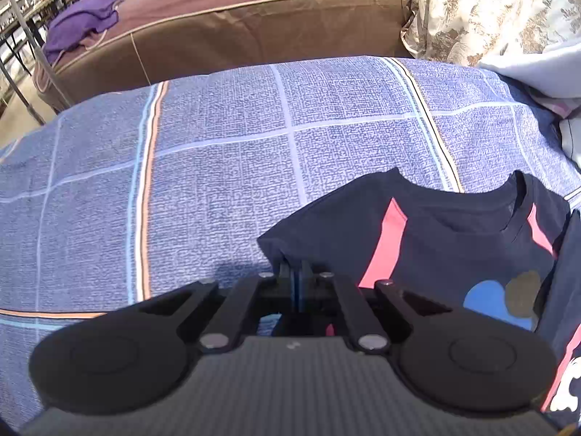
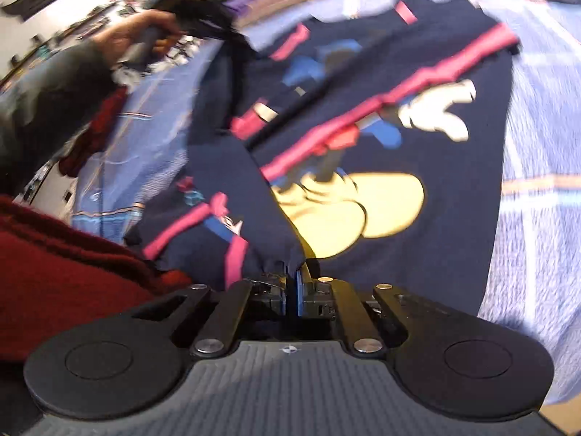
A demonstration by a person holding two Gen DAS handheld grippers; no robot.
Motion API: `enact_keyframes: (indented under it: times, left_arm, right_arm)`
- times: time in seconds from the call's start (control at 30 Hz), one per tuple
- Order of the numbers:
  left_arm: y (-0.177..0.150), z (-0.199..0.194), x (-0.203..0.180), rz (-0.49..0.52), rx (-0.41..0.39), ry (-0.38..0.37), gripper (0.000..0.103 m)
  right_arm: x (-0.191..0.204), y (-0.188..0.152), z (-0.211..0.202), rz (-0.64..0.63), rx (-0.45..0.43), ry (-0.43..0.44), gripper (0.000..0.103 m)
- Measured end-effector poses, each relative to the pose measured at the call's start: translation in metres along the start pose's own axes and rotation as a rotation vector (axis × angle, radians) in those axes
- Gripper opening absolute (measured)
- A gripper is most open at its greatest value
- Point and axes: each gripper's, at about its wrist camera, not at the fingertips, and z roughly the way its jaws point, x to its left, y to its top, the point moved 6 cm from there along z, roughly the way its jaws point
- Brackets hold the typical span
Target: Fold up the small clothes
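A small navy T-shirt (image 1: 446,229) with pink stripes and a cartoon print lies on the blue checked bedspread (image 1: 218,167). My left gripper (image 1: 296,267) is shut on the shirt's left shoulder edge, near the sleeve. In the right wrist view the same T-shirt (image 2: 417,145) spreads away from me, blurred, with its left side lifted into a fold. My right gripper (image 2: 293,272) is shut on the near hem corner of that fold. The left gripper (image 2: 203,3) shows at the top left, held by a hand (image 2: 134,36).
A brown mattress (image 1: 254,21) with a purple cloth (image 1: 87,25) lies beyond the bedspread (image 2: 537,127). A floral pillow (image 1: 490,11) sits at the top right. A red sleeve (image 2: 65,265) fills the right view's lower left.
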Motion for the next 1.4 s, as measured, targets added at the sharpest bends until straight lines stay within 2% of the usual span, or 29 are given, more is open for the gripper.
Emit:
enact_keyframes:
  times: [0.07,0.2,0.27,0.37,0.47,0.53,0.6,0.63,0.67,0.7,0.73,0.8,0.87,0.9,0.97,1.0,1.03,1.13,1.2,1.27,1.37,1.4]
  left_arm:
    - [0.006,0.003,-0.001,-0.006,0.0,0.011,0.002]
    - [0.018,0.016,-0.002,-0.075,0.031,-0.019,0.002]
    - [0.023,0.025,-0.005,-0.111,0.033,-0.019,0.002]
    - [0.03,0.039,-0.013,-0.06,0.016,0.086,0.002]
    - [0.034,0.043,-0.018,-0.043,-0.012,0.099,0.006]
    - [0.034,0.041,-0.015,-0.064,-0.029,0.107,0.013]
    - [0.033,0.032,-0.009,-0.075,-0.061,0.112,0.035]
    - [0.032,0.026,-0.005,-0.069,-0.077,0.108,0.043]
    - [0.03,0.02,0.001,-0.06,-0.092,0.111,0.059]
    - [0.027,0.013,0.006,-0.051,-0.105,0.127,0.07]
    - [0.022,0.004,0.011,-0.041,-0.122,0.137,0.074]
    - [0.005,-0.018,0.017,0.0,-0.164,0.116,0.09]
    - [-0.028,-0.042,0.015,0.078,-0.19,0.068,0.098]
    - [-0.049,-0.054,0.013,0.126,-0.193,0.046,0.098]
    - [-0.099,-0.075,0.011,0.195,-0.183,0.011,0.098]
    - [-0.124,-0.083,0.01,0.212,-0.169,-0.023,0.098]
    - [-0.151,-0.09,0.01,0.219,-0.146,-0.064,0.097]
    - [-0.218,-0.109,0.013,0.192,-0.089,-0.168,0.081]
    - [-0.253,-0.117,0.009,0.169,-0.056,-0.212,0.059]
    - [-0.282,-0.125,0.0,0.206,-0.047,-0.218,0.049]
    - [-0.309,-0.132,-0.019,0.285,-0.069,-0.188,0.046]
    - [-0.316,-0.133,-0.025,0.283,-0.061,-0.189,0.045]
  right_arm:
    - [-0.006,0.006,-0.025,0.041,-0.064,0.032,0.007]
    - [-0.047,0.005,-0.058,0.144,-0.112,-0.072,0.006]
    - [-0.068,-0.006,-0.054,0.219,-0.07,-0.062,0.007]
    - [-0.076,-0.017,-0.038,0.245,-0.031,-0.091,0.007]
    - [-0.082,-0.015,-0.03,0.243,-0.059,-0.146,0.007]
    - [-0.089,-0.017,-0.029,0.27,-0.082,-0.144,0.007]
    - [-0.09,-0.019,-0.03,0.273,-0.08,-0.139,0.007]
    - [-0.089,-0.02,-0.031,0.267,-0.08,-0.139,0.007]
    - [-0.09,-0.021,-0.032,0.261,-0.08,-0.142,0.006]
    - [-0.091,-0.022,-0.033,0.262,-0.08,-0.145,0.004]
    - [-0.096,-0.02,-0.031,0.281,-0.082,-0.144,0.002]
    - [-0.097,-0.018,-0.032,0.318,-0.088,-0.147,0.002]
    - [-0.09,-0.013,-0.037,0.275,-0.103,-0.193,0.016]
    - [-0.084,-0.009,-0.041,0.225,-0.12,-0.246,0.028]
    - [-0.071,0.001,-0.054,0.111,-0.169,-0.408,0.077]
    - [-0.064,0.007,-0.06,0.072,-0.204,-0.445,0.08]
    - [-0.058,0.012,-0.064,0.062,-0.228,-0.436,0.077]
    - [-0.037,0.03,-0.054,0.067,-0.236,-0.276,0.071]
    - [-0.021,0.039,-0.034,0.059,-0.222,-0.188,0.07]
    - [-0.004,0.047,-0.002,0.088,-0.189,-0.084,0.064]
    - [0.018,0.051,0.046,0.143,-0.116,0.04,0.062]
    - [0.027,0.049,0.064,0.179,-0.062,0.065,0.062]
